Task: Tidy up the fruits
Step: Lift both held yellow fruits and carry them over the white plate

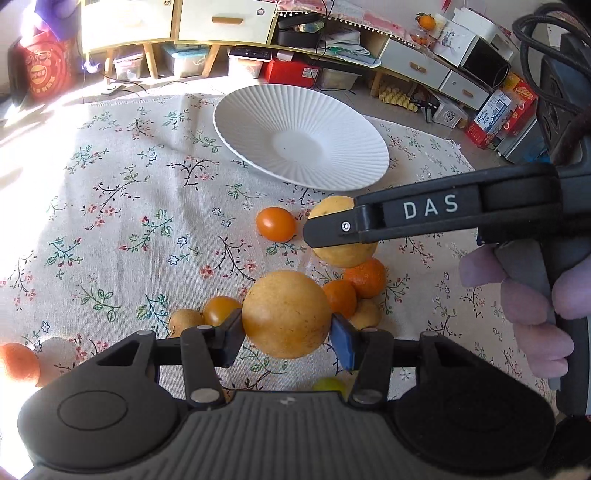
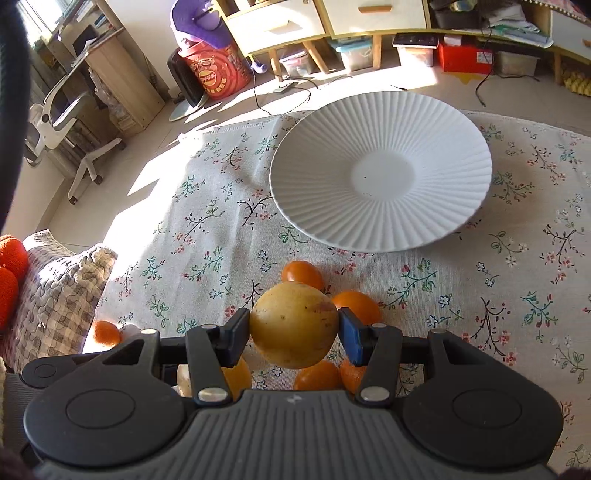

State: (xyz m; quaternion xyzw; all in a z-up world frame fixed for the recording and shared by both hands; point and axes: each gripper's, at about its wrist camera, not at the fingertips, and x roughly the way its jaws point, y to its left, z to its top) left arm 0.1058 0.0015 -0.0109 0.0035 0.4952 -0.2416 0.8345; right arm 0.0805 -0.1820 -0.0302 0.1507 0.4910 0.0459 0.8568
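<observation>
A: How far along does the fruit sorting look?

B: Barely begun, I'd judge. The white ribbed plate [image 2: 380, 170] sits on the floral tablecloth [image 2: 207, 229] with nothing in it. Every fruit is on the near side of the plate.

A: And the tongs?

B: Both are clamped. The left gripper [image 1: 286, 332] pinches a large yellow-orange fruit [image 1: 286, 314] between its pads. The right gripper [image 2: 293, 332] grips a spotted yellow fruit [image 2: 293, 325], which looks raised off the cloth, short of the plate's near rim.

A: What's left?

B: The loose cluster of oranges [image 1: 354, 284] between the plate and the grippers, an orange tomato-like fruit [image 1: 276, 224] just short of the plate's near rim, a lone orange [image 1: 18, 362] far off to the plate's left, and a small green fruit [image 1: 328, 384] half hidden under the left gripper.

A: Anything in the way?

B: In the left wrist view the right tool crosses between the left fruit and the plate, so the two could crowd each other. Beyond the plate is only floor clutter and cabinets [image 2: 325, 18], well apart.
</observation>
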